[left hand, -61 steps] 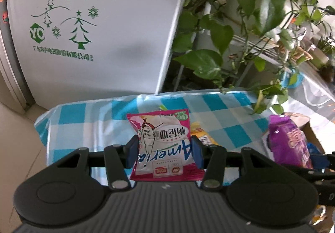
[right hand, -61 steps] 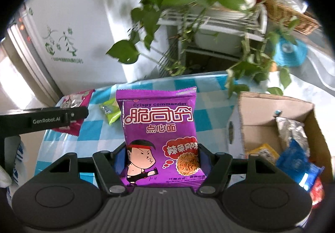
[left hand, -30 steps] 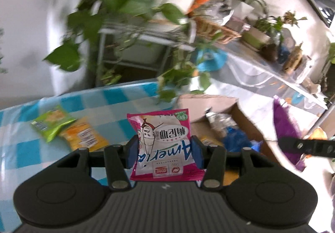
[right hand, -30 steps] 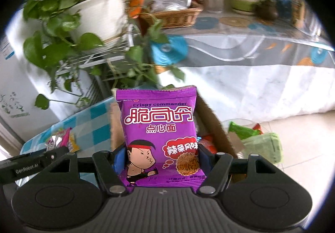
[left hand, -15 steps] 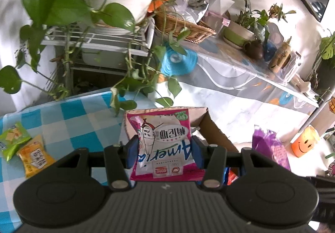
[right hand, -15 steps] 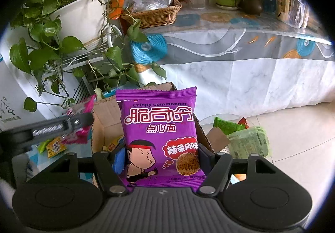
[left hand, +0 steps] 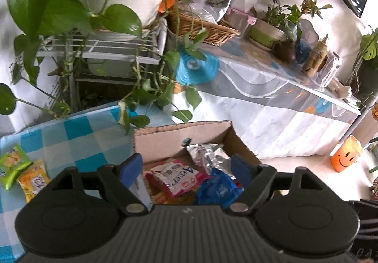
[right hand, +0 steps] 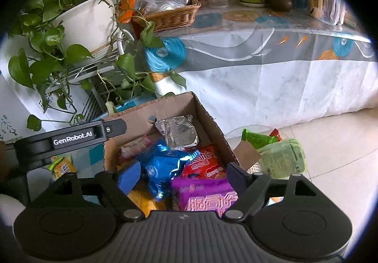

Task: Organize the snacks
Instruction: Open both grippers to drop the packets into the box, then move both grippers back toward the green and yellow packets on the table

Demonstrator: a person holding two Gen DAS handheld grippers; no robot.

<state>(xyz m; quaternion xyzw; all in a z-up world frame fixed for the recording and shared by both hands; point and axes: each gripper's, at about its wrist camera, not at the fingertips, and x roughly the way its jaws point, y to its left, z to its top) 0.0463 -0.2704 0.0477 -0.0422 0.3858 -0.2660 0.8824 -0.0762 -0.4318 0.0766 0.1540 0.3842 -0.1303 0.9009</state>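
Note:
A cardboard box [left hand: 179, 135] [right hand: 170, 107] holds several snack packets. My left gripper [left hand: 186, 168] is open over the box; the pink packet [left hand: 177, 178] lies in the box below it, beside a silver packet [left hand: 208, 156] and a blue one [left hand: 219, 189]. My right gripper [right hand: 182, 176] is open over the box; the purple packet [right hand: 205, 197] lies in the box just below it, by a red packet [right hand: 203, 165], a blue one [right hand: 163, 166] and a silver one [right hand: 177, 132]. The left gripper's body shows in the right wrist view [right hand: 70, 137].
A green packet [left hand: 11, 166] and an orange packet [left hand: 33, 180] lie on the blue checked tablecloth [left hand: 78, 135] left of the box. A potted plant on a white rack [left hand: 106, 50] hangs behind. Green packets [right hand: 278, 154] lie on the floor to the right.
Both grippers have opened. The pink packet has dropped from the left gripper into the box, and the purple packet from the right gripper into the box.

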